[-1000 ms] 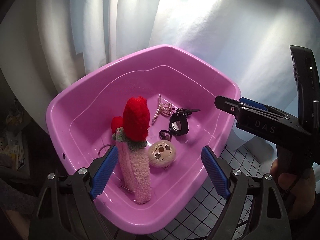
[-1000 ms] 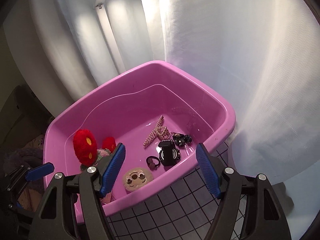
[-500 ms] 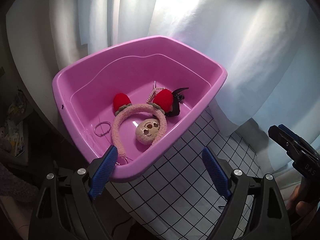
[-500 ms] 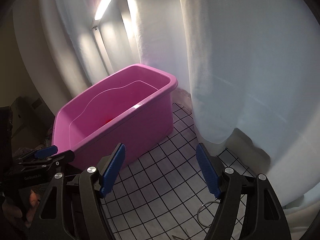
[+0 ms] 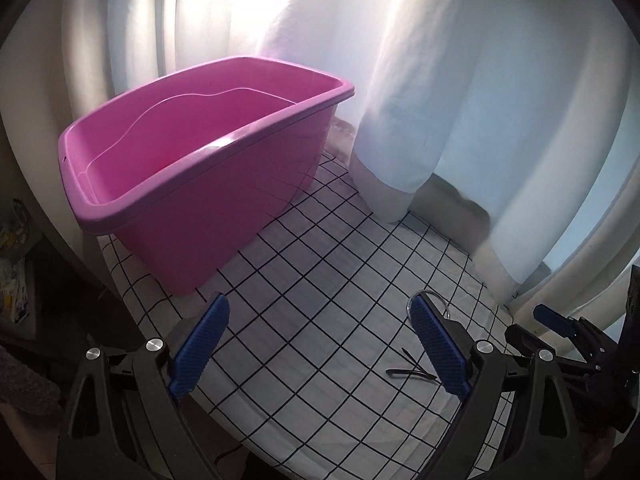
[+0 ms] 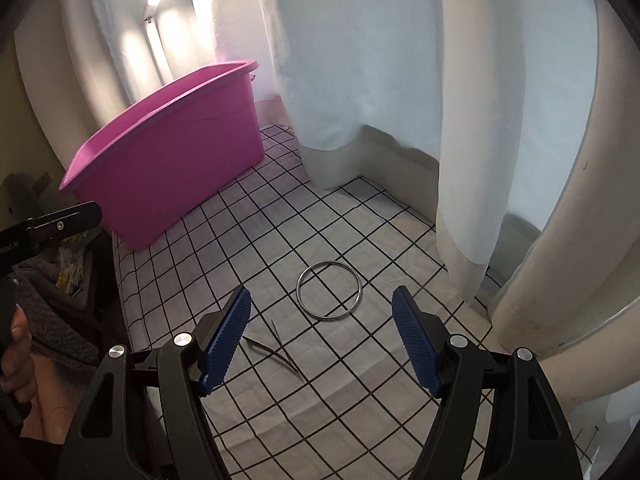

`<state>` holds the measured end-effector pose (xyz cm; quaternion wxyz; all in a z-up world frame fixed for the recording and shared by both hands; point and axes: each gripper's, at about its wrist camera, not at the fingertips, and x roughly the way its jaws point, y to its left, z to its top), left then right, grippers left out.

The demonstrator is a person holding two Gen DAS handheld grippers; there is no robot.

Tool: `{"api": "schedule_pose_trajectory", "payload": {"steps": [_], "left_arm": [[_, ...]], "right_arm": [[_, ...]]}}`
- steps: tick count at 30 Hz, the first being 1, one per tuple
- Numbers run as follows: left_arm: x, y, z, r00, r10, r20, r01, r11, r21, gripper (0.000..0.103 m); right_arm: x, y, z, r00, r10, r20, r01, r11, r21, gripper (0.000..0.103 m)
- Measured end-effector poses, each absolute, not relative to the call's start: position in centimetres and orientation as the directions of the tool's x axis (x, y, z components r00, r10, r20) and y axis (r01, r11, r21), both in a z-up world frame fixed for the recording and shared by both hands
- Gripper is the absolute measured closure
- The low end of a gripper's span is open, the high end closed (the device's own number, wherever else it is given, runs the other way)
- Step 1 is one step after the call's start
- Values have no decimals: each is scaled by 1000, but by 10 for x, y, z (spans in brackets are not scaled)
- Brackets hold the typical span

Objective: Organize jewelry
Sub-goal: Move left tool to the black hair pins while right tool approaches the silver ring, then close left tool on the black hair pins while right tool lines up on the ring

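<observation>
- On the checked cloth (image 6: pixel 256 248) before the white curtains (image 6: pixel 360 60), your two grippers hang over the open stretch beside the pink tub (image 5: pixel 208 184).
- Your left gripper (image 5: pixel 316 344) has its blue pads spread wide with nothing between them but cloth; its jaws have just been opening further.
- Your right gripper (image 6: pixel 320 336) also stands open and holds nothing, its pads clear of the table.
- A silver bangle (image 6: pixel 330 291) lies flat on the cloth just ahead of the right gripper's fingertips, roughly centred between them, touched by neither pad.
- A thin dark hairpin (image 6: pixel 276 350) lies near the bangle, close by the right gripper's left pad (image 6: pixel 226 340).
- In the left wrist view, only an arc of the bangle peeks from behind the right-hand pad, and the hairpin lies at the base of that pad.
- The tub stands at the far left end of the cloth, well apart from the bangle; from this low angle its contents cannot be seen.
- Your left hand (image 6: pixel 16 360) shows at the edge of the right wrist view, wrapped around its gripper's handle.
</observation>
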<state>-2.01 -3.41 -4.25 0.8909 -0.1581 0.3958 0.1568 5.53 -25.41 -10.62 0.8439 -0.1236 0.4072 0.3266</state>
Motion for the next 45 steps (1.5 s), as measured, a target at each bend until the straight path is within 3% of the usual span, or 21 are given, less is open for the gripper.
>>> {"api": "schedule_pose_trajectory", "payload": {"steps": [17, 28, 45], "left_arm": [[-2, -94, -152, 526, 168, -834, -413, 908, -77, 13], [5, -91, -167, 516, 178, -838, -449, 889, -87, 13], [34, -130, -179, 531, 85, -843, -341, 932, -120, 13]], "right_arm": [[101, -228, -207, 346, 422, -838, -750, 661, 23, 33], [108, -192, -229, 378, 372, -848, -784, 615, -80, 32], [154, -236, -230, 448, 355, -820, -682, 729, -57, 31]]}}
